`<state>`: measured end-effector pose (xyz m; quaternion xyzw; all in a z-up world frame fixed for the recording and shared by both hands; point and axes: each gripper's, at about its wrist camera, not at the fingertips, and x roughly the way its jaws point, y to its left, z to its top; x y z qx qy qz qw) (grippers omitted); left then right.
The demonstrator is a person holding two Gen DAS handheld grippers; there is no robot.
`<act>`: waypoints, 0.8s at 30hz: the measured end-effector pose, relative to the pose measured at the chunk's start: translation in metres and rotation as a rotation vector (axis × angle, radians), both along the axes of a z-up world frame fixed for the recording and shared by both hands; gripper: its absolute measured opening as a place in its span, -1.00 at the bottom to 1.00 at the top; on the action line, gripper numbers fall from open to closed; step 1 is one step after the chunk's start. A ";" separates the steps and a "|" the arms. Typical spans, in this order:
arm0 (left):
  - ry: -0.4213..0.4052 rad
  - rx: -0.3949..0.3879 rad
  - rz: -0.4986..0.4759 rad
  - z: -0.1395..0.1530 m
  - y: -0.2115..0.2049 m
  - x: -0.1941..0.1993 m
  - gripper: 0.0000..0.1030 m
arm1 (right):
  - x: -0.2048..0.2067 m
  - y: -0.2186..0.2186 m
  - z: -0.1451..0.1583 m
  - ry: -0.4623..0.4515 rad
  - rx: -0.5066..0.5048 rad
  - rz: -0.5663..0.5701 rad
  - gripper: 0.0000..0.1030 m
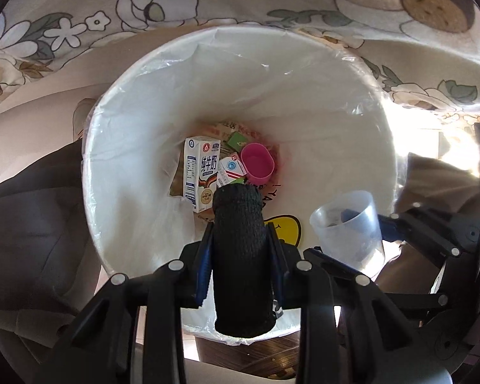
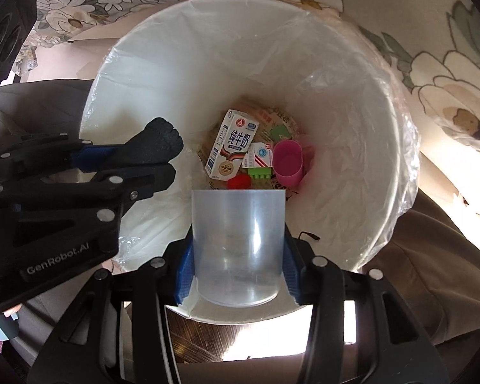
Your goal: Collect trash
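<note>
Hovering over the bin (image 1: 118,147) — claws gripping sock (image 1: 240,256), cup (image 2: 238,243).

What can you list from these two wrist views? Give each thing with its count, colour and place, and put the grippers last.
Bin: one, white, lined with a clear bag, below both grippers.
Milk carton: one, white with blue print, bin bottom, left.
Small box: one, white with red and blue, beside the carton.
Pink cup: one, on its side, bin bottom, right.
Green piece: one, below the small box.
Red piece: one, beside the green piece.
Floral cloth: one, cream with flowers, behind the bin.
Black sock: one, in the left gripper.
Clear cup: one, in the right gripper.
</note>
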<state>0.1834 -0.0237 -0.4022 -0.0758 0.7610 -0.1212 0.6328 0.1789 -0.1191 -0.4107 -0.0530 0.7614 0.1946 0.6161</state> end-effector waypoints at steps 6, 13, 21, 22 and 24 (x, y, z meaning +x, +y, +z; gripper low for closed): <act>0.027 0.004 0.015 -0.007 0.000 0.004 -0.35 | 0.002 0.001 -0.018 0.028 -0.011 -0.003 -0.07; 0.045 0.015 0.022 -0.015 -0.001 0.007 -0.34 | 0.006 0.002 -0.028 0.038 -0.028 -0.014 -0.07; 0.033 0.031 0.031 -0.010 -0.001 0.006 0.30 | 0.009 0.000 -0.033 0.050 -0.030 -0.036 0.09; 0.033 0.034 0.033 -0.010 0.000 0.006 0.30 | 0.009 0.000 -0.032 0.047 -0.028 -0.037 0.09; 0.036 0.028 0.041 -0.009 0.002 0.007 0.30 | 0.009 -0.002 -0.031 0.040 -0.029 -0.039 0.09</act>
